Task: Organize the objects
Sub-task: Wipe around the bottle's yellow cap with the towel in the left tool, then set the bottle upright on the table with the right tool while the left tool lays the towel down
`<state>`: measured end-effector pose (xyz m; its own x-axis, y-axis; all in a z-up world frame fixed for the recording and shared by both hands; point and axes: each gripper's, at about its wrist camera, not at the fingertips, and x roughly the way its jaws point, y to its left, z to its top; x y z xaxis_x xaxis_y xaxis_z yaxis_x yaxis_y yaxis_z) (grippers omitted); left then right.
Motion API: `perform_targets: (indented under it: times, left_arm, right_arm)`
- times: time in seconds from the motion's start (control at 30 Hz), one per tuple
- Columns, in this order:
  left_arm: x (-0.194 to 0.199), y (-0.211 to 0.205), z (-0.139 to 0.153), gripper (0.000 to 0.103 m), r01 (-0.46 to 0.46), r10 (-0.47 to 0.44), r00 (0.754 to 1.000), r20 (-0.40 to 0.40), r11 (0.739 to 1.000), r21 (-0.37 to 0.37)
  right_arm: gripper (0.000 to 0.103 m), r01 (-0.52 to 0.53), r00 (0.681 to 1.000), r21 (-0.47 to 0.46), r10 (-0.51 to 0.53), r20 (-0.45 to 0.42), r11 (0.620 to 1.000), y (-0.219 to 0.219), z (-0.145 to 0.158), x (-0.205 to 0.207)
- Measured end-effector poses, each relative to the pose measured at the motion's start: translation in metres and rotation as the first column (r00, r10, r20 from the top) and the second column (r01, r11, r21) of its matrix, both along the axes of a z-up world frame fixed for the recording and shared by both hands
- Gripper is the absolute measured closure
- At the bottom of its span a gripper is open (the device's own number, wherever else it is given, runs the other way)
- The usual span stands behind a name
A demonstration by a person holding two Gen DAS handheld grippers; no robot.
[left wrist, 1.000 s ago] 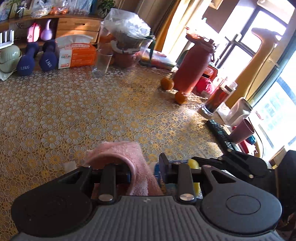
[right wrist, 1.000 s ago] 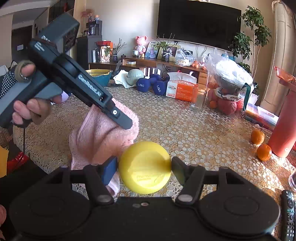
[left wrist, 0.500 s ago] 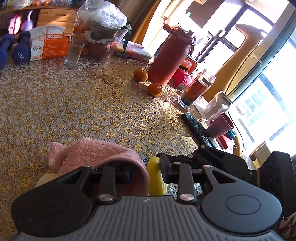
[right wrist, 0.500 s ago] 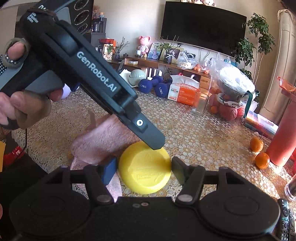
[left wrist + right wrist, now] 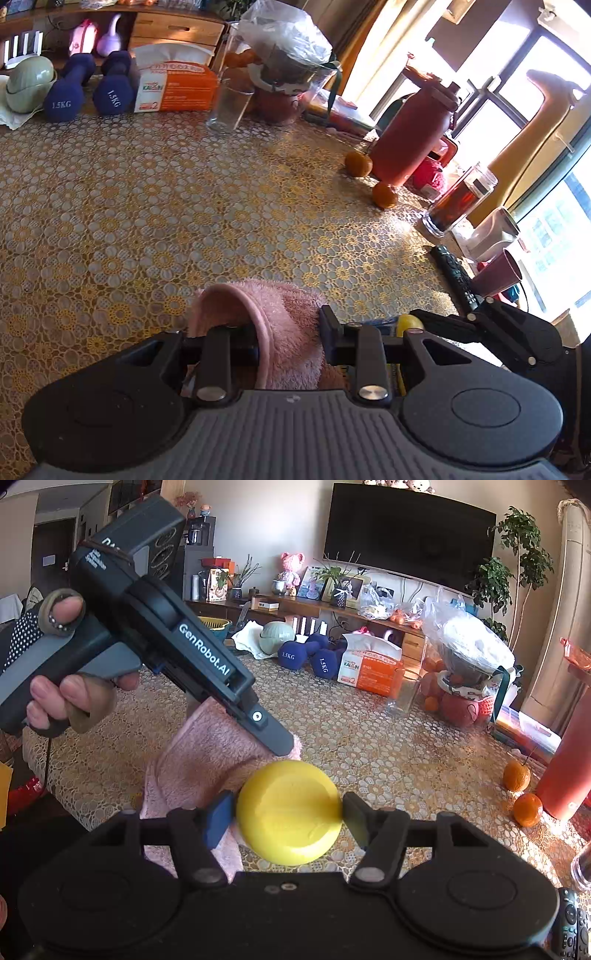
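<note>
Between right hand-held gripper (image 5: pixel 286 818) fingers, a yellow bowl (image 5: pixel 288 812), empty.

Readable stuff: the left gripper (image 5: pixel 284 747) body says "GenRobot.AI" in white along its side. Both blue dumbbells (image 5: pixel 110 86) at the far left of the table are stamped "1.5KG". The orange and white tissue pack (image 5: pixel 173 88) right of them reads "KALAN", I think, plus a "2" in its corner.
</note>
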<state>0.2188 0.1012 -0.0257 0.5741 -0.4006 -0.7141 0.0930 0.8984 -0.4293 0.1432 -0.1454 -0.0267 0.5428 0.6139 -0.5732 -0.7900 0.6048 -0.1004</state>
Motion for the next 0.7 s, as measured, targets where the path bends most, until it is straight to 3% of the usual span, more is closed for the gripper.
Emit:
perform_targets:
  times: [0.37, 0.53, 0.7]
  left_arm:
    - [-0.005, 0.04, -0.028, 0.074, -0.092, 0.094, 0.995, -0.018, 0.989, 0.115]
    - [-0.01, 0.033, -0.031, 0.074, -0.069, 0.064, 0.998, 0.031, 0.97, 0.234]
    - [-0.013, 0.026, -0.025, 0.073, -0.055, 0.042, 0.998, 0.055, 0.963, 0.263]
  right_arm:
    - [0.039, 0.024, 1.0, -0.028, -0.024, 0.02, 0.999, 0.022, 0.004, 0.015]
    - [0.039, 0.041, 0.999, -0.037, -0.041, 0.023, 0.998, 0.033, 0.005, 0.021]
    - [0.039, 0.065, 0.998, -0.043, -0.064, 0.017, 0.997, 0.038, 0.007, 0.024]
